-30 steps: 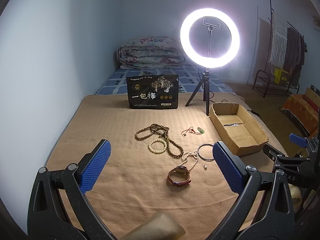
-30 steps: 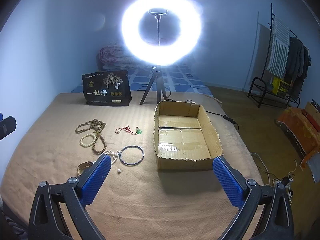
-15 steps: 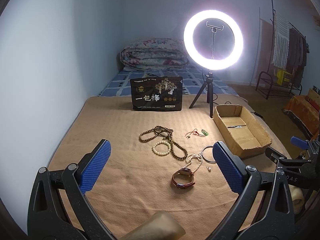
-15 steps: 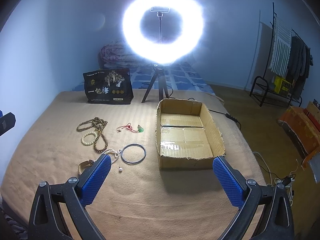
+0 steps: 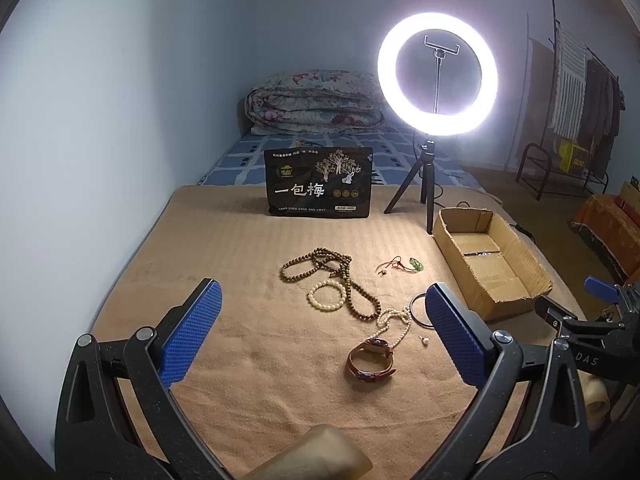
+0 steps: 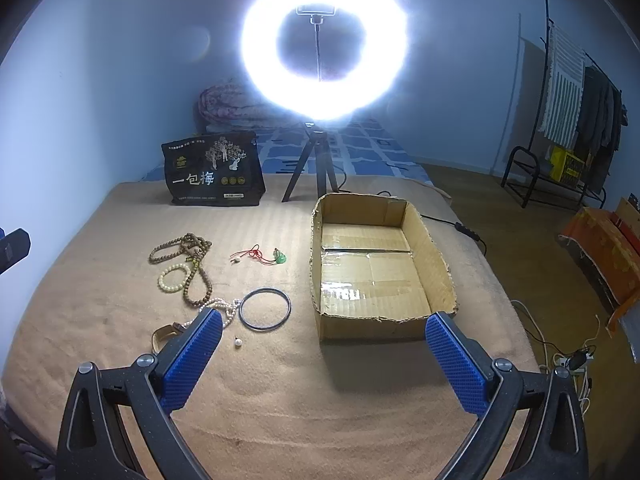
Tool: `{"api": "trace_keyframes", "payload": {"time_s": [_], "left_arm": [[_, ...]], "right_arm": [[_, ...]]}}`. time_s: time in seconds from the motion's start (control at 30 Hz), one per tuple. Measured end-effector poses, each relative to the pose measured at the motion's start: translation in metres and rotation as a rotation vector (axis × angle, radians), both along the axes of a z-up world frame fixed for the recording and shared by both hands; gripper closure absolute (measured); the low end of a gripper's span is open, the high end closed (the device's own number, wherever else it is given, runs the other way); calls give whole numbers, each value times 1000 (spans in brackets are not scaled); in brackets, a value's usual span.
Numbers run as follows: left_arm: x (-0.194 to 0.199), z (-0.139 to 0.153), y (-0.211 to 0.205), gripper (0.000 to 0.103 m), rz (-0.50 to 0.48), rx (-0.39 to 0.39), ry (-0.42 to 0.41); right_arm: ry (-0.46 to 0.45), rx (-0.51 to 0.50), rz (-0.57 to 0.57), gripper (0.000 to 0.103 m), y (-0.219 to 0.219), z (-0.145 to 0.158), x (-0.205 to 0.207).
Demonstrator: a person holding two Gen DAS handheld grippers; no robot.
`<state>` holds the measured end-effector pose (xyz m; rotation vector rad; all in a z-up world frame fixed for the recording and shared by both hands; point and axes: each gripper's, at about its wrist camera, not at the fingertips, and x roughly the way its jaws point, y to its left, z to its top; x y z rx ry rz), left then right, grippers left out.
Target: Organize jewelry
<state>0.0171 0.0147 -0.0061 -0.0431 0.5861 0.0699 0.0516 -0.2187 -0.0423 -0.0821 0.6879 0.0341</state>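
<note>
Jewelry lies loose on a tan blanket [image 5: 248, 248]: a brown bead necklace [image 5: 320, 264], a cream bead bracelet [image 5: 326, 301], a red cord with a green pendant [image 5: 400, 265], a pearl strand [image 5: 394, 318], a dark bangle [image 6: 265, 309], a loose pearl [image 6: 238, 343] and a brown-strapped watch [image 5: 372, 362]. An empty cardboard box [image 6: 376, 276] sits right of them. My left gripper [image 5: 320, 332] hangs open above the blanket, short of the watch. My right gripper [image 6: 322, 354] is open too, in front of the box and bangle, holding nothing.
A lit ring light on a tripod [image 5: 438, 80] stands behind the box. A black snack bag [image 5: 318, 184] stands upright at the back. A folded quilt [image 5: 312, 104] lies beyond. A clothes rack [image 6: 568, 120] and cables [image 6: 560, 356] are on the floor to the right.
Both grippers have drawn back and tilted slightly, so the jewelry and box sit a little lower and farther right in view. Nothing was grasped or moved.
</note>
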Motion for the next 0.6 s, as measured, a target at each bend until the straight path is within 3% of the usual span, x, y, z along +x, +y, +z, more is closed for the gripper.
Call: {"api": "trace_keyframes", "payload": {"time_s": [0.6], "left_arm": [[12, -15, -8, 0, 1, 22, 36]], "right_arm": [[14, 9, 6, 0, 1, -3, 13]]}}
